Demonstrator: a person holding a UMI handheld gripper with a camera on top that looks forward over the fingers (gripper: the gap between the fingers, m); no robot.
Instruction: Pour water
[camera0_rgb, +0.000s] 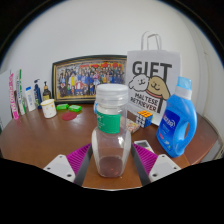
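A clear plastic bottle (110, 135) with a white cap and a green label stands upright between my fingers, close to the camera. Its contents look clear. My gripper (111, 160) is shut on the bottle's lower body, with the magenta pads (80, 158) pressed against both of its sides. The brown wooden table (40, 140) shows just under the bottle's base, and I cannot tell whether the base touches it. A white cup (48, 107) stands beyond on the left of the table.
A blue detergent bottle (178, 120) stands close on the right. Behind it is a white gift bag (150, 72). A framed photo (88, 77) leans on the wall. Small green lids (68, 107), toothbrushes (15, 95) and little bottles (38, 92) sit at the left.
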